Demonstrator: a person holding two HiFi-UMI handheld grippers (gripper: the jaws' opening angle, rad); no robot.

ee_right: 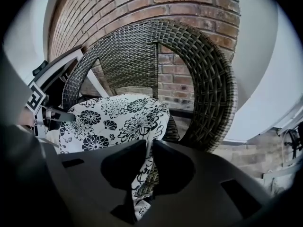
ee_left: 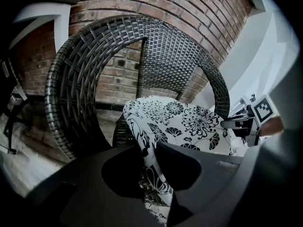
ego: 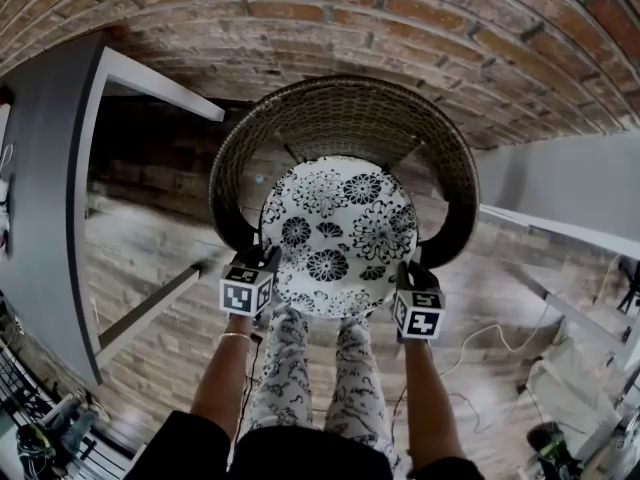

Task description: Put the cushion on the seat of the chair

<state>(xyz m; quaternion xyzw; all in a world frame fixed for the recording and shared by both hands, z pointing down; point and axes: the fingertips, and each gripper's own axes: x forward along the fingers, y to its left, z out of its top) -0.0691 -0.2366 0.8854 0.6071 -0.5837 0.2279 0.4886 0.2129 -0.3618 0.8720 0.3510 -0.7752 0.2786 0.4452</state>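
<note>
Sitting flat on the seat of the wicker chair (ego: pixel 345 108): the black-and-white floral cushion (ego: pixel 338 236). Left tool (ego: pixel 268 261) and right tool (ego: pixel 412 270) both have their jaws slightly spread, with the cushion's near edge between them, not pinched. The woven chair back rings the cushion, brick wall (ego: pixel 330 28) close behind. Grey table (ego: pixel 45 198) stands to the left, cables (ego: pixel 500 343) lie on the wood floor (ego: pixel 150 258) to the right.

Rear and sides of wicker chair (ego: pixel 228 173): woven backrest (ego: pixel 345 116) forms a barrier.
Front of chair: open approach.
Left of chair: grey table (ego: pixel 45 198).
</note>
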